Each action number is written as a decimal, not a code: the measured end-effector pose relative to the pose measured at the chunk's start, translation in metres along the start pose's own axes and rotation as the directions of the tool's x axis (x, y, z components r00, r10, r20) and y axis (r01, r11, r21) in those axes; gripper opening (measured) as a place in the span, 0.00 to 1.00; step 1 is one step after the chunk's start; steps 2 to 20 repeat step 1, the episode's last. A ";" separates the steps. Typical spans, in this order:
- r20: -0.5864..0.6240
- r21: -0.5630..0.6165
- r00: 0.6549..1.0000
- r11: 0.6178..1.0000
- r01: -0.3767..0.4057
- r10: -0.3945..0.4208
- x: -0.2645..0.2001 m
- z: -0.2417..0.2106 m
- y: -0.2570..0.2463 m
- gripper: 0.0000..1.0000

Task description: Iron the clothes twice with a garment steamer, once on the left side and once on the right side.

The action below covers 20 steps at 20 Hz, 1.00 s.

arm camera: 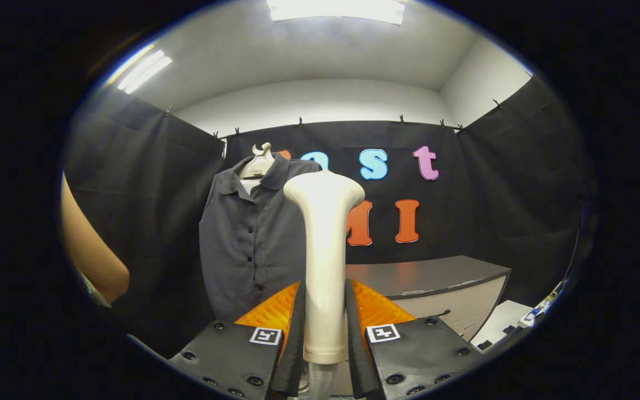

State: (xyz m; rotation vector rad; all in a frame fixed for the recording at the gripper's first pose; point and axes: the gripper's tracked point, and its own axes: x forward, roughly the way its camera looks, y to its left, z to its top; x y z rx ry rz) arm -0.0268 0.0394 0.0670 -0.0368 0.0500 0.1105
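We see the gripper (pixel 324 311) clamped on the garment steamer (pixel 323 250), both fingers pressing its cream handle, which stands upright between them with its flared head rising beyond the tips. Beyond the steamer's head and slightly to its left, the dark buttoned shirt (pixel 250 239) hangs on a hanger (pixel 259 161) against the booth's wall. A grey cabinet (pixel 442 289) stands to the right.

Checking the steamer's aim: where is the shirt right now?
The shirt hangs on a hanger beyond the tool, just left of the steamer it grips.
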 end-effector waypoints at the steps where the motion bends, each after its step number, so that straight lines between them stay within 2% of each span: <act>1: 0.005 0.004 1.000 1.000 -0.001 0.001 0.001 0.000 0.000 0.42; 20: 0.005 0.004 1.000 1.000 -0.001 0.001 0.001 0.000 0.000 0.42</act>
